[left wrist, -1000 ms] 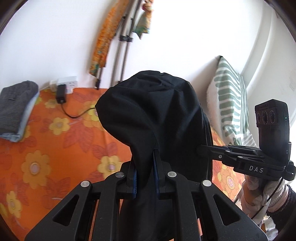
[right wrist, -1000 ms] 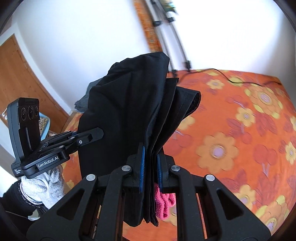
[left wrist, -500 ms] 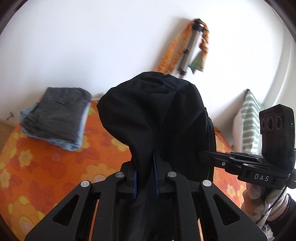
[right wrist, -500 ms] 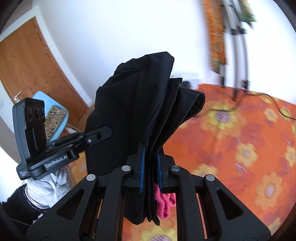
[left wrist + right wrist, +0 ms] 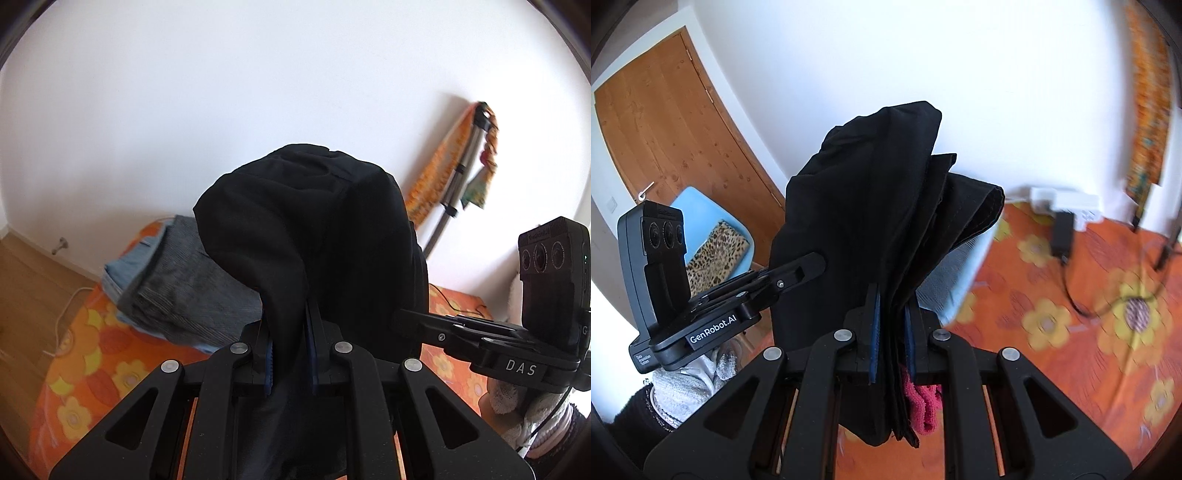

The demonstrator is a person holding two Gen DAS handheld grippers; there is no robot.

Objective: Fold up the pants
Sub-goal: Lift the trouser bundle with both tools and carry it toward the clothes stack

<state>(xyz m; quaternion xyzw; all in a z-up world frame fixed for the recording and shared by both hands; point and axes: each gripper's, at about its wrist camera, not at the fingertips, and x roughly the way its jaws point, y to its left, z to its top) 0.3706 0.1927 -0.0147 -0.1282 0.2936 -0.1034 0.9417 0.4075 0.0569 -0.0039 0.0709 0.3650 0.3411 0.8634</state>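
Observation:
The folded black pants (image 5: 314, 236) are lifted off the bed between both grippers. In the left wrist view my left gripper (image 5: 290, 343) is shut on one end of the bundle, whose cloth bulges up over the blue pads. The right wrist view has my right gripper (image 5: 890, 332) shut on the other end, where several layers of the black pants (image 5: 871, 206) stand stacked upward. A bit of pink cloth (image 5: 921, 402) hangs under the right pads. Each gripper also shows in the other's view: the right gripper's body (image 5: 517, 332) and the left gripper's body (image 5: 701, 295).
A stack of folded grey and light blue pants (image 5: 177, 288) lies on the orange flowered bedspread (image 5: 1071, 332) near its corner. Wooden floor (image 5: 33, 295) lies beyond. A tripod with scarves (image 5: 458, 184) leans on the white wall. A wooden door (image 5: 672, 129), blue chair (image 5: 701, 206) and charger (image 5: 1062, 229) are nearby.
Both grippers have swung sideways together with the black pants. The stack of folded pants has come closer to the middle of the left view; door and chair have entered the right view.

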